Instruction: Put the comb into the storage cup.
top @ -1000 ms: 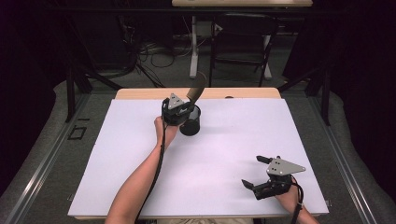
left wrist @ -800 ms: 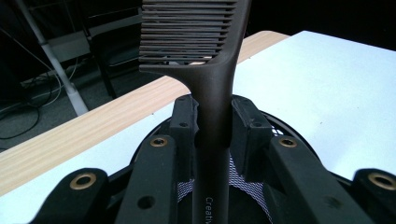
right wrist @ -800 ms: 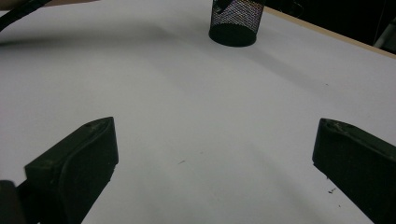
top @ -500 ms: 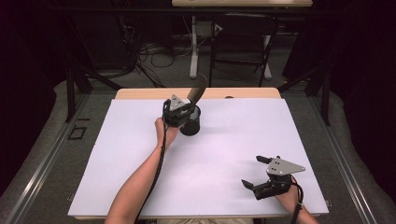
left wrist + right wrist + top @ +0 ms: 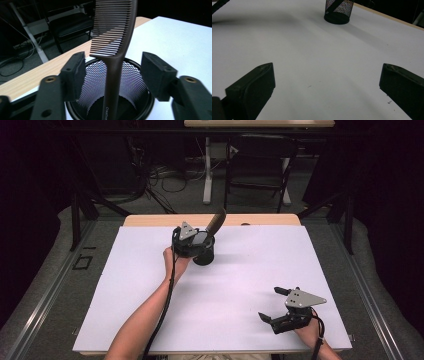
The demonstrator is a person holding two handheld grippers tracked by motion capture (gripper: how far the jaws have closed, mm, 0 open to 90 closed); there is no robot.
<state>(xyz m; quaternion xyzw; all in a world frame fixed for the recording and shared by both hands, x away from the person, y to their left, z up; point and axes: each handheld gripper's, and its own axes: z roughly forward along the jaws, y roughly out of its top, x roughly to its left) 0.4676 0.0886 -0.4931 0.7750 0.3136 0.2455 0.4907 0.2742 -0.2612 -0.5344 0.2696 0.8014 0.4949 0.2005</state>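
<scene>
- Releasing looks like the step in hand: the left tool (image 5: 196,246) has just been spreading its jaws, and in the left gripper view both pads (image 5: 75,75) stand clear of the dark brown plastic comb (image 5: 113,37).
- The comb stands handle-down in the black wire-mesh cup (image 5: 204,254) at the far middle of the white counter (image 5: 125,290), leaning on the rim so it stays upright unaided.
- The right tool (image 5: 280,307) rests near the front right edge, jaws spread and empty, well apart, likely parked out of the way.
</scene>
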